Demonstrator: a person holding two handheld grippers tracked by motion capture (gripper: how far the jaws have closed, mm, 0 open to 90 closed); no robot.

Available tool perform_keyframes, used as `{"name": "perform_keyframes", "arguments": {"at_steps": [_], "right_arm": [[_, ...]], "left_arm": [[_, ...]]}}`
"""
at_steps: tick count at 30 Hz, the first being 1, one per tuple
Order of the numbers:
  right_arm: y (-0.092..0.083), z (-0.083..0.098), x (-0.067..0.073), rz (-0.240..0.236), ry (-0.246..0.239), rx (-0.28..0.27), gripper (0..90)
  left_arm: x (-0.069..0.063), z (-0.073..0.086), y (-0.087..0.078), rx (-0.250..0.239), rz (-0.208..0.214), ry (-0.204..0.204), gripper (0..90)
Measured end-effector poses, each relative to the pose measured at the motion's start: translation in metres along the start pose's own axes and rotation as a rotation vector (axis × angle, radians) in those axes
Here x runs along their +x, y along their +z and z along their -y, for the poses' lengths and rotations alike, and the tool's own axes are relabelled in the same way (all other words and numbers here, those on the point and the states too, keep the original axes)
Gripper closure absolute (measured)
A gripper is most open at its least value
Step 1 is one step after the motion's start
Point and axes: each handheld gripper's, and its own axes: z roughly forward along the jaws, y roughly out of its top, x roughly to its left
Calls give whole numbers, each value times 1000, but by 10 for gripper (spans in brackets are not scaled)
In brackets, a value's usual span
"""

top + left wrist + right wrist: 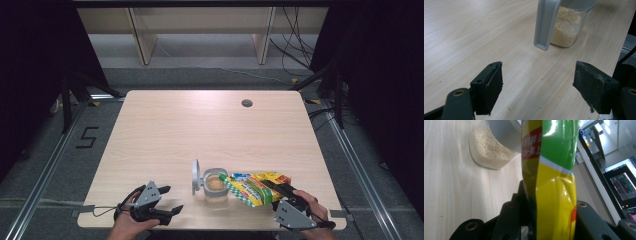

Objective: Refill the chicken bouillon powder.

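A clear glass jar partly filled with tan grains stands near the table's front edge, its grey hinged lid flipped up on its left side. My right gripper is shut on a yellow and green bag, held tilted with its mouth over the jar's rim. In the right gripper view the bag rises between the jaws, with the jar behind it. My left gripper is open on the table left of the jar, holding nothing. From the left gripper view, the jar and lid sit beyond the parted jaws.
The wooden table has a round cable hole at the back right. Small crumbs lie scattered on the wood by the left gripper. Shelving legs and cables stand on the floor beyond the far edge.
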Motion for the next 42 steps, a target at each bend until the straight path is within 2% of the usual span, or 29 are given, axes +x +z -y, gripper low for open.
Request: {"name": "perform_keyframes", "arguments": {"at_steps": [4,8,9,10,12,13,16,18,19,21,22,23,24,26,28,29,31,32,39,40,42], "right_arm": [[-1,3,-1,-12,53,-23,719],[0,5,-1,-17,77,-24,721],[1,5,-1,-22,67,-36,721],[1,5,-1,-24,71,-37,721],[1,5,-1,-25,72,-40,722],[2,5,-1,-25,79,-40,722],[2,8,-4,-16,106,-57,722],[1,10,-6,-21,152,-62,723],[2,10,-7,-12,152,-70,723],[3,12,-8,-33,195,-86,725],[3,12,-8,-22,208,-93,726],[4,13,-9,-37,213,-97,727],[5,14,-9,-22,222,-101,727],[7,15,-10,-36,251,-113,729],[10,16,-12,-27,276,-125,731],[12,17,-13,-28,300,-126,731],[16,18,-16,-38,315,-129,735],[18,19,-16,-25,339,-132,737],[33,27,-26,-25,448,-177,743],[35,28,-28,-22,446,-183,743],[40,29,-31,-14,476,-199,743]], "left_arm": [[0,0,0,-1,1,1,229],[1,-1,0,1,0,27,229],[1,-1,0,1,1,28,229],[0,0,0,1,-1,-1,229],[0,0,0,4,-3,4,229],[0,0,1,-3,0,-4,229],[0,0,0,2,1,5,229],[2,-1,0,4,-1,30,229],[2,-1,0,12,-6,29,229],[1,0,0,11,-4,14,229],[2,0,0,8,-5,24,229],[2,0,0,9,-6,23,229],[2,0,1,-4,-1,17,229],[1,0,2,-7,-2,-3,229],[2,0,1,-6,1,21,229],[2,0,1,-7,0,12,229],[2,0,1,-7,2,20,229],[1,0,1,6,0,-3,229],[2,0,1,-8,0,15,229],[1,0,1,2,0,1,229],[2,0,0,6,-4,2,229]]}}
